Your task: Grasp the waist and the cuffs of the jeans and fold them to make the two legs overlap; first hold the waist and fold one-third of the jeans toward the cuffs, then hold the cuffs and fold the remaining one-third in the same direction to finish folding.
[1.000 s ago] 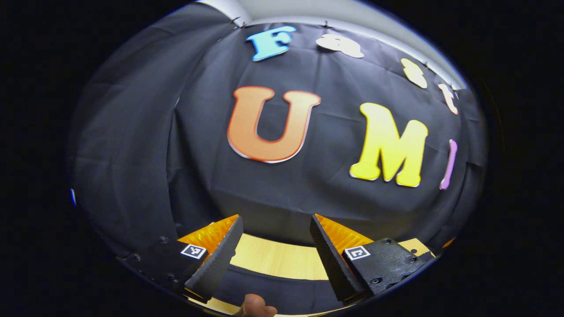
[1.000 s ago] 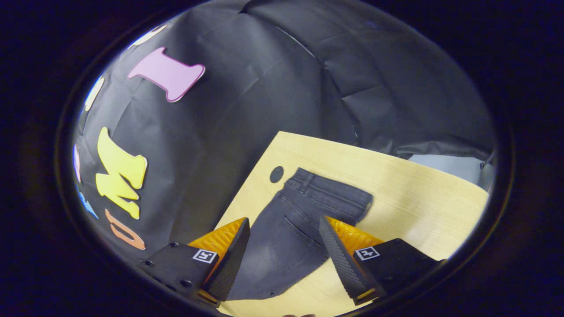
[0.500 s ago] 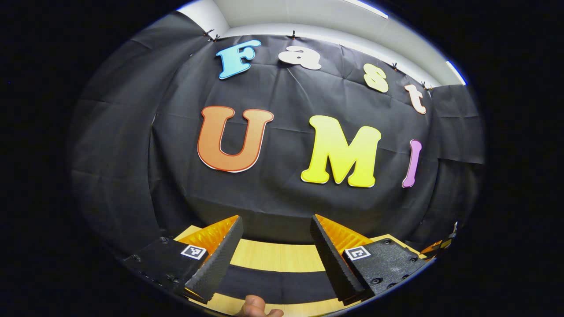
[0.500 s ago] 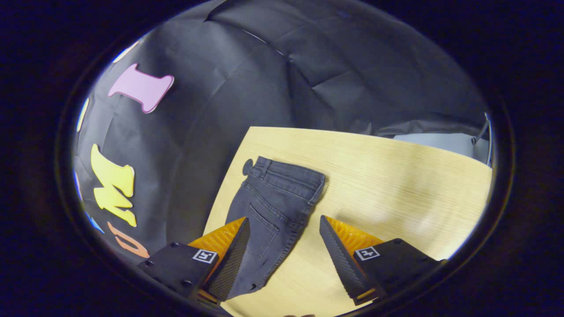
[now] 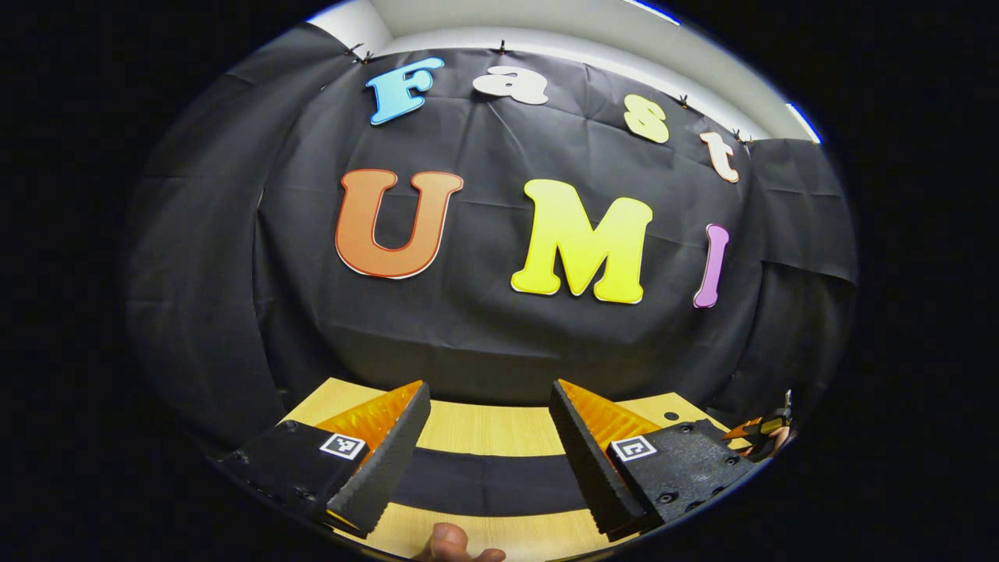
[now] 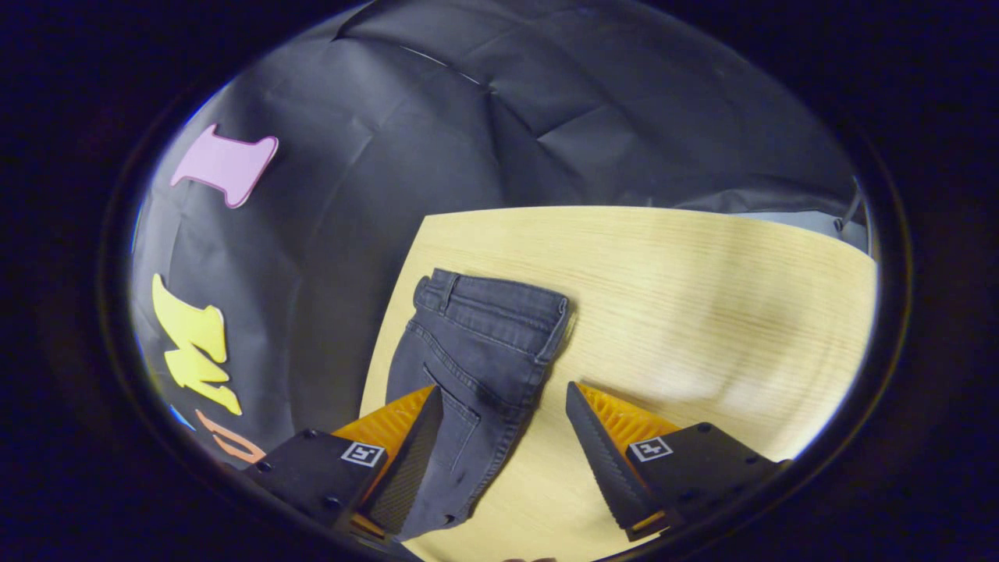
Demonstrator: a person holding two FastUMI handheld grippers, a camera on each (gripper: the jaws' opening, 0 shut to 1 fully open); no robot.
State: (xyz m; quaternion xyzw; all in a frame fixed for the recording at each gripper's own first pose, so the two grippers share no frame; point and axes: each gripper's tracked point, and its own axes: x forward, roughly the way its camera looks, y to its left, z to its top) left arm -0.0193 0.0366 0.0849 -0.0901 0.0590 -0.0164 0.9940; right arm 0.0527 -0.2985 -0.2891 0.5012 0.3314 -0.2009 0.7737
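Hovering above the desk (image 6: pixel 702 312), right tongs (image 6: pixel 503 437) wide apart, nothing between them; jeans (image 6: pixel 476 343) lie flat just ahead and partly under the left-hand finger, waist (image 6: pixel 499 293) at the far end near the desk's edge by the black wall. Left tongs (image 5: pixel 488 437) also wide, holding nothing, aimed level at the wall, with a dark strip of the jeans (image 5: pixel 484 484) lying across the desk (image 5: pixel 484 429) below them; cannot tell if that is leg or cuff. A fingertip (image 5: pixel 453 542) shows at the bottom edge. Denim looks soft but thick, likely heavy enough to drag and sag, not slippery, not fragile. Best hold probably the stiff seamed waist corner for right, hemmed cuff for left, pinching both layers.
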